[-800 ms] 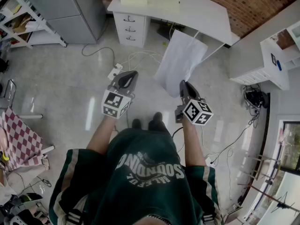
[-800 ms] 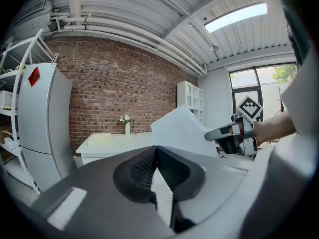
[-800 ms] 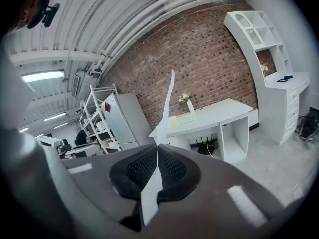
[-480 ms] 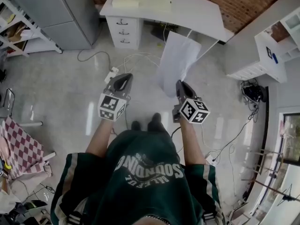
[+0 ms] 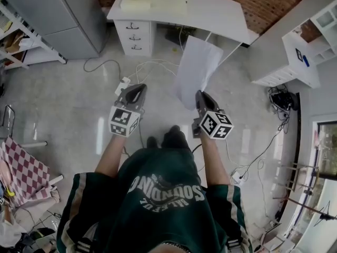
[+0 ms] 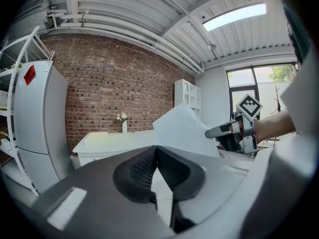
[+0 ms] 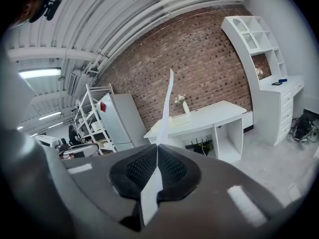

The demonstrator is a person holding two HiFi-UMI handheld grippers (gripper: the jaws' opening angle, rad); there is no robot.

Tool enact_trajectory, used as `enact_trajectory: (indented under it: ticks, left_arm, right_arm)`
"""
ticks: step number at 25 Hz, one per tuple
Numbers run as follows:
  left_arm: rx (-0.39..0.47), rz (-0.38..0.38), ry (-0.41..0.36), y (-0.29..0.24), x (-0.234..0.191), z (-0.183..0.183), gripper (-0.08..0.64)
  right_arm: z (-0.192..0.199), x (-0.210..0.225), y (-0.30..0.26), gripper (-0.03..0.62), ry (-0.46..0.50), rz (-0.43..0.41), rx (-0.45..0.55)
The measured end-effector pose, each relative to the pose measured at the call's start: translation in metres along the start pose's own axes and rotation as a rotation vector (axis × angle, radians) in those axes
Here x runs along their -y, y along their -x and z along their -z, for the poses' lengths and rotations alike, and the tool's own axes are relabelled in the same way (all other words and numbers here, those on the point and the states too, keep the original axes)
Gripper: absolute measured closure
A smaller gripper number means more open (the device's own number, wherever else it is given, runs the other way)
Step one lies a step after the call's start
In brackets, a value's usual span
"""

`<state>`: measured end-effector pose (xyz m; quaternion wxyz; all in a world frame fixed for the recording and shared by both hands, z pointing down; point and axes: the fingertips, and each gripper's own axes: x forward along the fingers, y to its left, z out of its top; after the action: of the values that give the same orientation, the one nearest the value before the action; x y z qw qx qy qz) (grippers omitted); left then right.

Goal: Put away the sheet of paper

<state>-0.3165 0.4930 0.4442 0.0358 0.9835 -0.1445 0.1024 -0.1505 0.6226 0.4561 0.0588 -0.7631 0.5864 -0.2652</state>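
The sheet of paper (image 5: 196,70) is white and blank, with no print that I can see. In the head view it is in the upper middle of the frame, rising from the right gripper (image 5: 200,95) toward the white desk (image 5: 210,12) at the top. It is held by its lower edge and stands free in the air. Its surface is not fully flat, as the upper part bends a little.

In the right gripper view the paper (image 7: 164,113) is seen from its edge. It appears as a thin white strip that goes up from between the two dark ribbed pads (image 7: 174,171) to the upper middle of the frame, with a soft curve. The jaws are pressed together on it, and a short piece of the sheet comes out below the pads.

In the left gripper view the same sheet (image 6: 182,131) shows its broad face at the centre right, and the right gripper (image 6: 219,132) holds it at one corner.

The left gripper (image 5: 138,88) is at the centre left of the head view, beside the paper but not touching it. Its jaws meet at the tips with nothing between them.
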Motion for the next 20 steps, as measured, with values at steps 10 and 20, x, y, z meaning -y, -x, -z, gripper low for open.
enact_trajectory:
  ticks: [10,20]
  left_arm:
    - [-0.028,0.009,0.007,-0.048,-0.013,-0.002,0.551]
    - [-0.028,-0.016,0.018,-0.118,-0.050,-0.023,0.551]
  right_arm:
    - [-0.015,0.024,-0.037,0.591,-0.010,-0.009,-0.012]
    - [-0.053,0.055,-0.099,0.591,-0.014,-0.034,-0.041]
